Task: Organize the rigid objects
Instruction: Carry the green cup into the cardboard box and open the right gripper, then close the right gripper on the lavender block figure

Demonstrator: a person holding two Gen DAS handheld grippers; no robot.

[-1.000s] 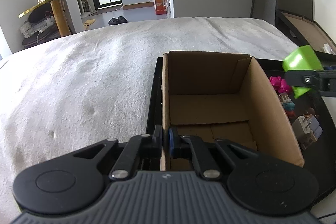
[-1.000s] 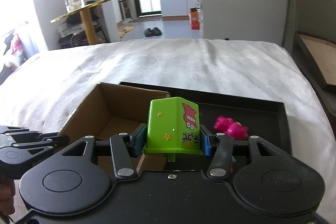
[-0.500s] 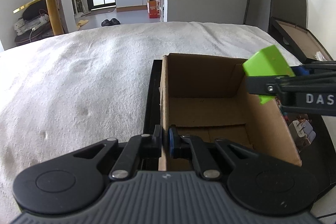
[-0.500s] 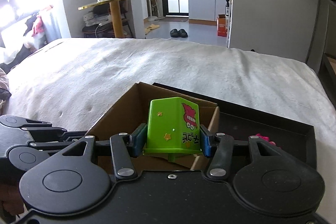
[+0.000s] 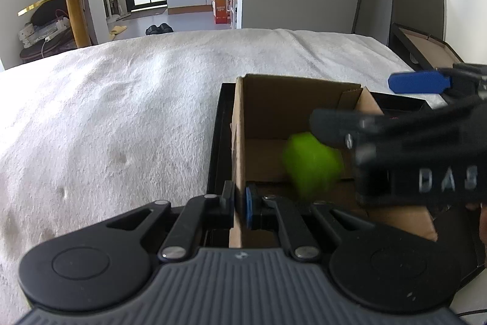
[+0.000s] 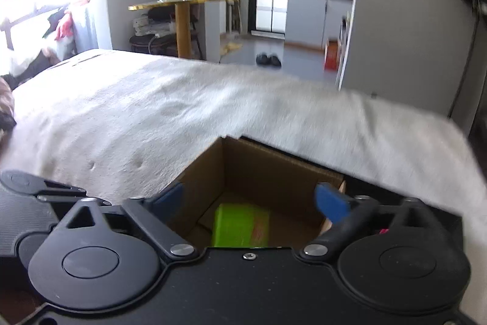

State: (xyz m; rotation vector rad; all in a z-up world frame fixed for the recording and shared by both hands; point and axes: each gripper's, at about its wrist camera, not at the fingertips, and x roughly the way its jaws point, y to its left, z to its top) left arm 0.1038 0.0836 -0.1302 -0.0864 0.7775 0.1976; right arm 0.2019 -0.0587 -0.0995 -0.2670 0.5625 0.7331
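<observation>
Right wrist view: the right gripper (image 6: 254,200) has just opened wide above the cardboard box (image 6: 274,163), the green toy (image 6: 240,224) lies free inside; the left gripper (image 5: 239,204) pinches the box wall.

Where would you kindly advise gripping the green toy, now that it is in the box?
Probably from straight above, across the green toy on its two flat sides: the box walls block any sideways approach. It is blurred, so its final pose is uncertain.
</observation>
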